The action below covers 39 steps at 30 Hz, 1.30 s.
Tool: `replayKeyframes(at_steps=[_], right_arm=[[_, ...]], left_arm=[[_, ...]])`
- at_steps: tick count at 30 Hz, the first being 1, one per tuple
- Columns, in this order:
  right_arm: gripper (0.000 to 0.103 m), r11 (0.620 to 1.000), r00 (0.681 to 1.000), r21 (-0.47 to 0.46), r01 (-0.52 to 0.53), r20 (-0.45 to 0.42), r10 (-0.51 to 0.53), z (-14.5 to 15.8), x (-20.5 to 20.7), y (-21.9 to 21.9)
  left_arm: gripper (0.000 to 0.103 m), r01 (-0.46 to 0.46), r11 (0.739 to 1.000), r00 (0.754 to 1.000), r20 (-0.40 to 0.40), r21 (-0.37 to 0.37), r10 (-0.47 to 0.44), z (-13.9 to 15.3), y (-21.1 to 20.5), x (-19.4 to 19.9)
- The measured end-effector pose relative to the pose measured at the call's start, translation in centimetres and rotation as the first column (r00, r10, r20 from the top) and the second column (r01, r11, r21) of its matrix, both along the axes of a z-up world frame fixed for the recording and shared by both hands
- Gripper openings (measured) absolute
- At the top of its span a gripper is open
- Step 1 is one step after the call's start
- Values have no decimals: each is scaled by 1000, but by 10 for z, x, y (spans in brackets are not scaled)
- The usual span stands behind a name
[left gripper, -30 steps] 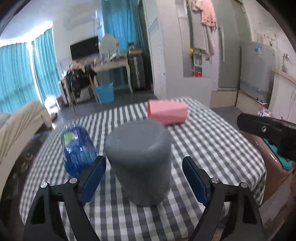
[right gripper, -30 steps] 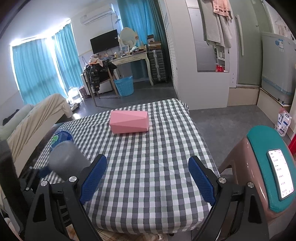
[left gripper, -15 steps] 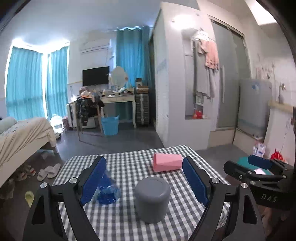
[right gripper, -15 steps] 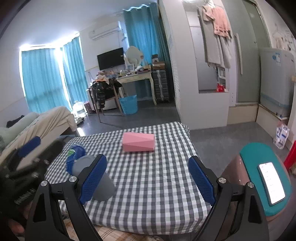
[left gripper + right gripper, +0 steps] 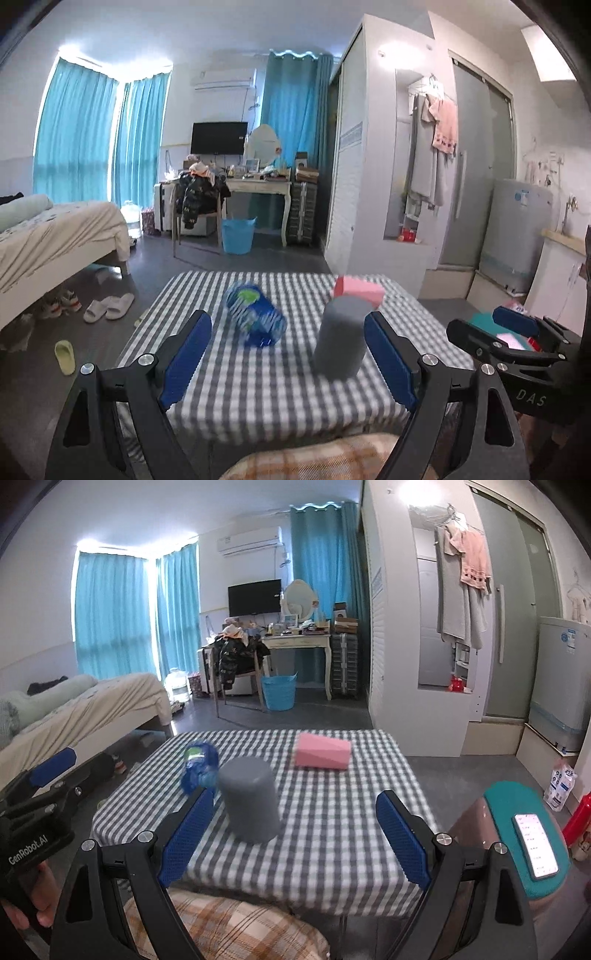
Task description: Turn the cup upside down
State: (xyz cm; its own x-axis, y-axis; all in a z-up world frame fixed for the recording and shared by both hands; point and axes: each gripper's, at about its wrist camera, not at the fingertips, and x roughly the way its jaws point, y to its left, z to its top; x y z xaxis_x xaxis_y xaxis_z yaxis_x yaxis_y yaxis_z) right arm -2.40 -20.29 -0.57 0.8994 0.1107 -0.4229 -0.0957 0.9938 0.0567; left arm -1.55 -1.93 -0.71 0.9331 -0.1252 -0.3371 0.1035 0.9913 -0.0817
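The grey cup (image 5: 250,802) stands mouth-down on the checked worktop (image 5: 332,834), beside a lying blue bottle (image 5: 255,317) and in front of a pink box (image 5: 322,755). Both the left tool (image 5: 288,360) and the right tool (image 5: 293,836) are spread wide, holding nothing. Lettering on the tool bodies reads "GenRobot.AI" and "DAS"
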Motion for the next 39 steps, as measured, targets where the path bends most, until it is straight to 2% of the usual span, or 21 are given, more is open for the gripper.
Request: replayKeyframes(at_steps=[5, 9, 12, 17, 19, 39], right_arm=[[90, 1000, 999, -5, -12, -34, 12, -18, -6, 15], [91, 1000, 999, -16, -9, -38, 8, -19, -6, 18], [96, 1000, 1000, -11, -3, -27, 2, -19, -10, 18], [97, 1000, 999, -9, -1, -42, 1, -25, -10, 16], [103, 1000, 999, -9, -2, -47, 1, -25, -10, 15], [103, 1000, 1000, -9, 24, -19, -25, -13, -12, 13]], left_arm=[[92, -29, 999, 999, -19, -17, 28, -11, 10, -6], [94, -46, 999, 999, -7, -28, 46, -10, 16, -13], [102, -64, 998, 998, 6, -28, 64, -8, 17, -16], [102, -73, 997, 997, 2, -12, 73, -8, 18, -16], [102, -80, 997, 997, 0, -16, 80, -8, 18, -16], [102, -101, 995, 995, -10, -12, 101, -10, 23, -22]])
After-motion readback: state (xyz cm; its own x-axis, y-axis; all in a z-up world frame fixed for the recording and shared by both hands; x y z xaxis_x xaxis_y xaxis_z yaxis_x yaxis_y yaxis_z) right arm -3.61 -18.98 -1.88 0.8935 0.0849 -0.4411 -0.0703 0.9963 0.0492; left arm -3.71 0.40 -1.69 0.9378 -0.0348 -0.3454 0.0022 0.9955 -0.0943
